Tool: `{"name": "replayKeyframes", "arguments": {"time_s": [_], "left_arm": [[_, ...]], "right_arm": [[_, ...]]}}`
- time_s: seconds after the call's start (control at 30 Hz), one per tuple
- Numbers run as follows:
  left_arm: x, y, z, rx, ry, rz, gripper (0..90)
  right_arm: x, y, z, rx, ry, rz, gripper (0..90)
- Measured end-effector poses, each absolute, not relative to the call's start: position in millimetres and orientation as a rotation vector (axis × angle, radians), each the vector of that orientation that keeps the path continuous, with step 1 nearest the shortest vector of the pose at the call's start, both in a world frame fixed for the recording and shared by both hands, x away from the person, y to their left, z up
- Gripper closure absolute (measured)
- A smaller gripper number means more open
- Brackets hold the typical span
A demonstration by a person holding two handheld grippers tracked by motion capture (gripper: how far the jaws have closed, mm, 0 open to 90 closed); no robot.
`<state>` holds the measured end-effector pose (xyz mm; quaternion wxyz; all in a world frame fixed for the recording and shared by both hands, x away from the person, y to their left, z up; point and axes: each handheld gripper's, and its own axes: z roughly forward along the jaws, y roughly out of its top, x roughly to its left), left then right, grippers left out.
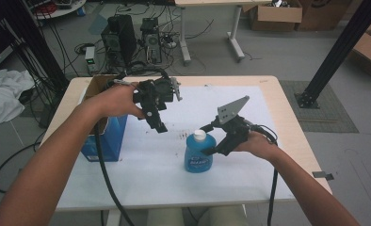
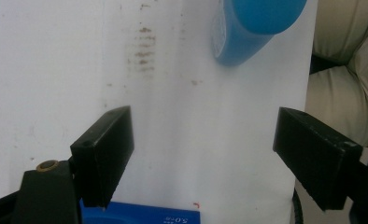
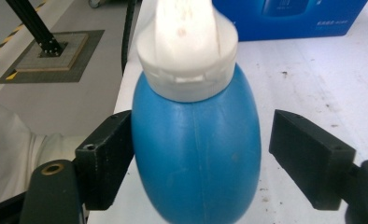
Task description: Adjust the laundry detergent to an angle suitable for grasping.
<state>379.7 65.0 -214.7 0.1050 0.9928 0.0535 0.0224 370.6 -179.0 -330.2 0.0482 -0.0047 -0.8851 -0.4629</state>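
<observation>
One rounded blue plastic bottle with a white cap (image 1: pixel 199 153) stands upright on the white paper sheet (image 1: pixel 230 183) that covers the table (image 1: pixel 292 136), toward the person's side of the sheet. It appears set down there on its base so that it stays up unaided.

The right gripper (image 1: pixel 211 140) is at the bottle's right side with its jaws spread around the body. In the right gripper view one jaw lies against or just beside the bottle (image 3: pixel 196 158) and the other stands clear of it; the grip is released and nothing is held.

The left gripper (image 1: pixel 158 123) hangs above the sheet, behind and left of the bottle, jaws wide apart and empty, seemingly waiting its turn.

One blue cardboard box (image 1: pixel 106 136) stands to the bottle's left, at the sheet's left edge.

Count: one bottle, one box, two grippers.
</observation>
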Motion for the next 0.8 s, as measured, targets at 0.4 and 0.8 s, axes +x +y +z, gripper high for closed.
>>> {"name": "replayKeyframes", "arguments": {"time_s": [0.4,0.8], "left_arm": [[382,66,-214,2.923,0.162,0.080,21.1],[385,63,-212,2.918,0.172,0.089,21.0]], "right_arm": [[380,-230,-296,-0.118,-2.732,-1.446,18.1],[409,-259,-263,-0.329,-2.848,-1.234,15.5]]}}
